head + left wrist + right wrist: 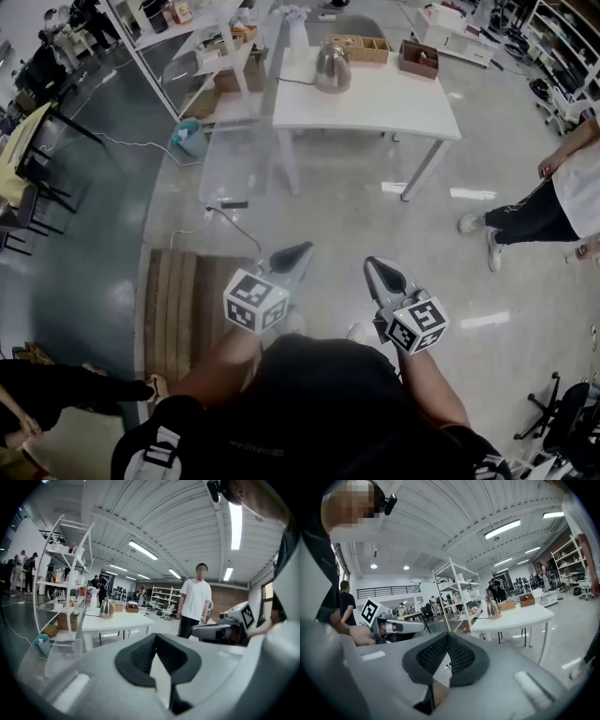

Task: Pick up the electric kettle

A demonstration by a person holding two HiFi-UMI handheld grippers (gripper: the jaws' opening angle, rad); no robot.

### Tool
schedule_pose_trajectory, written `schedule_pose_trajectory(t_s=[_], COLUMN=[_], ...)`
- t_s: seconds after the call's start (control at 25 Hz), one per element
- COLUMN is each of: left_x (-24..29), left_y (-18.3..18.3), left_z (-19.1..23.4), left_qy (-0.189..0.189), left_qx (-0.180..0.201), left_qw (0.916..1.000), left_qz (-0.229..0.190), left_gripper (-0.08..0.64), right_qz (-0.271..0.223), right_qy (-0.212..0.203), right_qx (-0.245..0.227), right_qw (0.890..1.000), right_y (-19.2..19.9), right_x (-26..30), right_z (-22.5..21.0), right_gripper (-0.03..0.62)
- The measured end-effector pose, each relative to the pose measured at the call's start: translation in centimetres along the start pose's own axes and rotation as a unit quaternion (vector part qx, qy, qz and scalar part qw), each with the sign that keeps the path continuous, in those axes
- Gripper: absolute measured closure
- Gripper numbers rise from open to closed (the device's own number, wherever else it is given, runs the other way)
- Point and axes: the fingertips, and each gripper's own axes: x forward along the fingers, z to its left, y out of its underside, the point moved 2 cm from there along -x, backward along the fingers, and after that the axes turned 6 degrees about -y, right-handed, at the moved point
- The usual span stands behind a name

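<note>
Kettle (pixel 332 67), head view: stands on white table (pixel 375 108), far side, just beside wooden tray (pixel 359 47). Left gripper (pixel 300 251) and right gripper (pixel 373 265) side by side low over floor, well apart from table. Person in white shirt (pixel 574 192) at right edge.

Left gripper view: jaws together, tips touching, nothing between. Kettle (pixel 107 608) upright on table beyond, shelf rack (pixel 61 573) to its left.

Right gripper view: jaws closed, empty. Kettle (pixel 492 609) on table, well ahead, right of centre.
</note>
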Motion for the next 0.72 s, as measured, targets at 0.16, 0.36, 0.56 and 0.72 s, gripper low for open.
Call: schedule_pose_trajectory(t_s=[0.16,0.36,0.56,0.72], left_x=[-0.1,-0.5,-0.8,-1.2], left_y=[0.1,0.2,0.3,0.1], left_z=[0.0,0.5,1.7,3.1], left_qy=[0.004,0.006,0.011,0.017], left_qx=[0.001,0.004,0.012,0.014], left_qw=[1.0,1.0,0.9998,0.9997], left_qz=[0.003,0.003,0.006,0.006], left_gripper=[0.556,0.556,0.556,0.555], right_qz=[0.016,0.032,0.04,0.039], right_qy=[-0.001,-0.006,-0.002,0.008], right_qx=[-0.008,-0.019,-0.029,-0.027], right_qw=[1.0,0.999,0.999,0.999], right_y=[0.5,1.0,1.2,1.1], right_x=[0.5,1.3,2.8,4.1], right_z=[0.2,1.0,1.5,1.9], right_gripper=[0.586,0.586,0.586,0.586])
